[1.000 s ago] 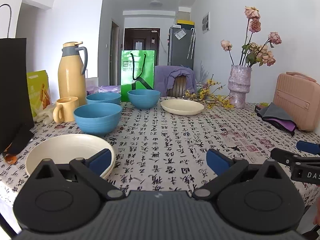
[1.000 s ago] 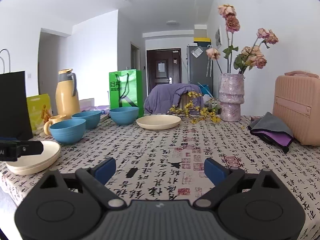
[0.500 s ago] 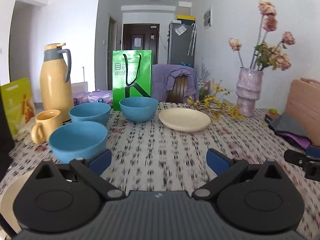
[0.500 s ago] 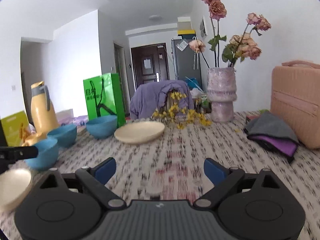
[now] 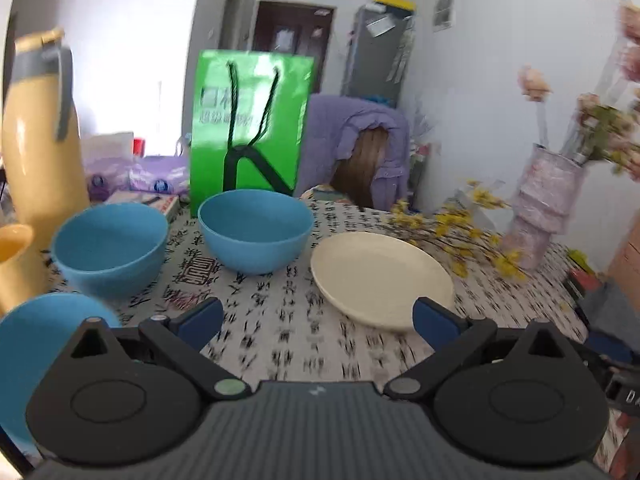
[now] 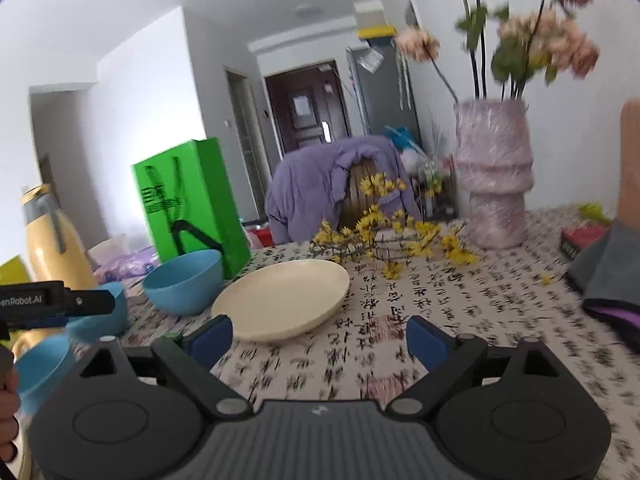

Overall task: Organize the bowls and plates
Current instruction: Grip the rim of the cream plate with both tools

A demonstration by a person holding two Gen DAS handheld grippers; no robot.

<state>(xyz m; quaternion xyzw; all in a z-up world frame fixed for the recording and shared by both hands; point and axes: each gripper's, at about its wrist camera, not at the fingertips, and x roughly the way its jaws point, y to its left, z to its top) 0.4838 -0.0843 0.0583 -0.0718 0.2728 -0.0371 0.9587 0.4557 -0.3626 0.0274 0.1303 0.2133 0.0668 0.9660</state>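
Right wrist view: right tongs (image 6: 319, 330) released, plate (image 6: 282, 298) just ahead-left; left tongs (image 5: 318, 314) released too. Slide one finger under the rim, then clench.

plate (image 5: 380, 276) right of bowls (image 5: 254, 236) | bag (image 5: 250, 120) behind | vase (image 5: 544, 208) far right

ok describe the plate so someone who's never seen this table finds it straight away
Start at the tall green paper bag at the table's far side. A blue bowl sits in front of it; the cream plate lies just right of that bowl, beside yellow flower sprigs. It is flat and pale, unlike the deep blue bowls.
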